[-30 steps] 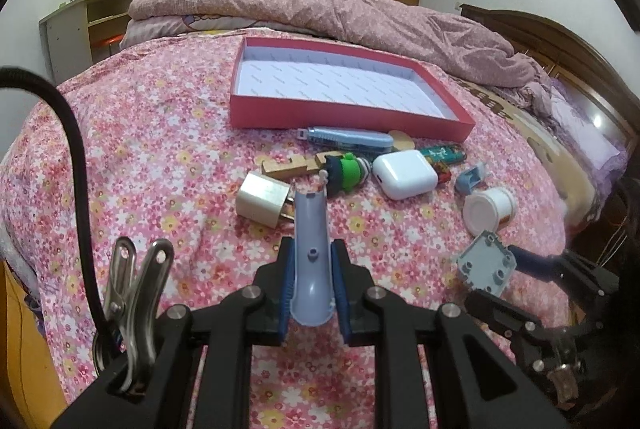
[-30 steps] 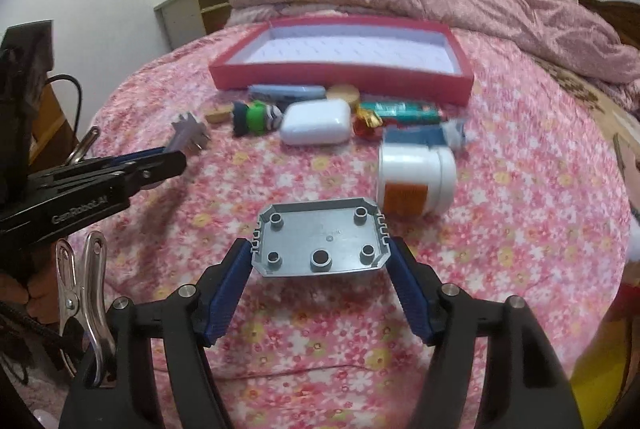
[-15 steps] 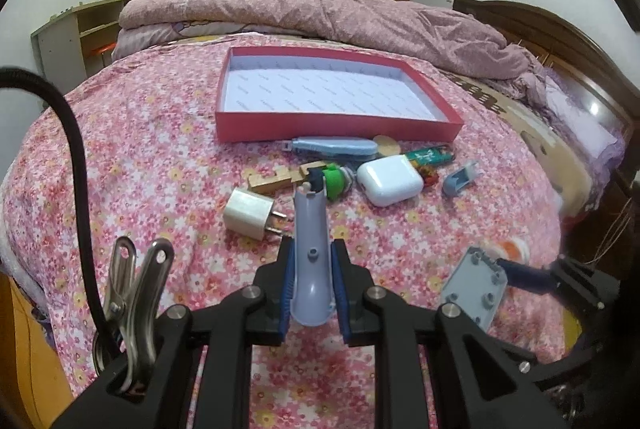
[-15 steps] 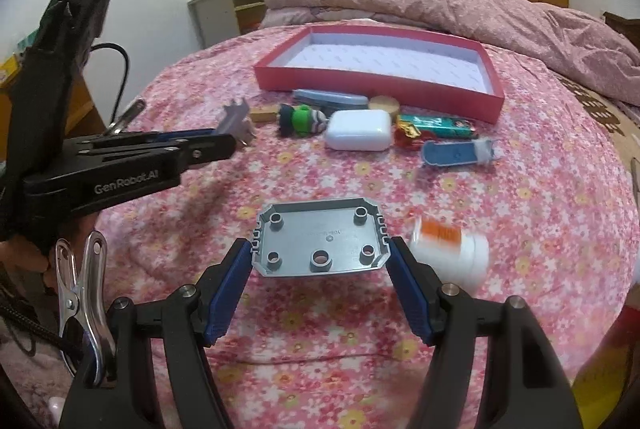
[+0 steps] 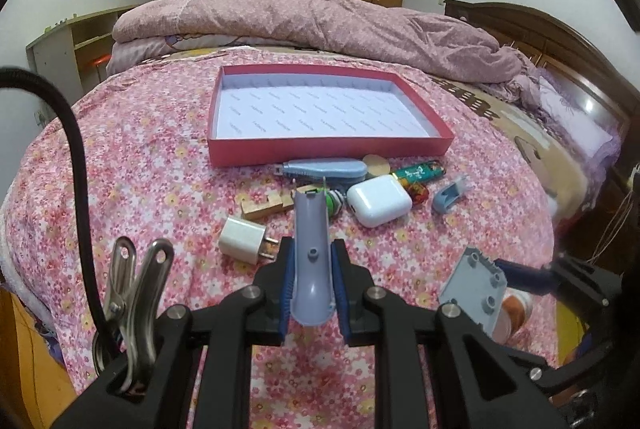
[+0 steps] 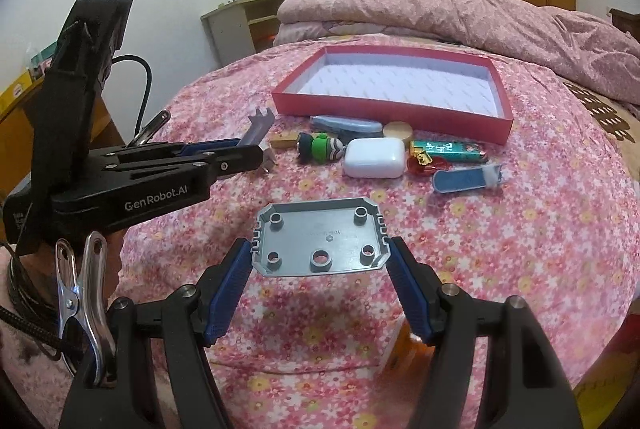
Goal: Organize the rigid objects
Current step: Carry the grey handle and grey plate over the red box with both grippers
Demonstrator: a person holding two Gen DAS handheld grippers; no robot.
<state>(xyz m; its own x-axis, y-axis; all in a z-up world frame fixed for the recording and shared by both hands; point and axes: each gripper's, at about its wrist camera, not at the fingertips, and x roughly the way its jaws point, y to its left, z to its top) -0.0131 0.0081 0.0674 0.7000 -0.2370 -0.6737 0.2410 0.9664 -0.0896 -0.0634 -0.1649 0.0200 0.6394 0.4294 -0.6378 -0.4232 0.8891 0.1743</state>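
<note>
Nearest, the left tool clenches a slim grey handle, and the right tool pinches a flat grey plate by its edges; that thin hold may slip. Beyond, clutter lies on the bed before the red tray, so a low pass could scatter it.

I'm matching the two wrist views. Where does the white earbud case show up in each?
Left wrist: white earbud case right of centre, just below the red tray.
Right wrist: white earbud case slightly right of centre, below the tray.
Shared landmark: the green lighter lies right beside it.
</note>
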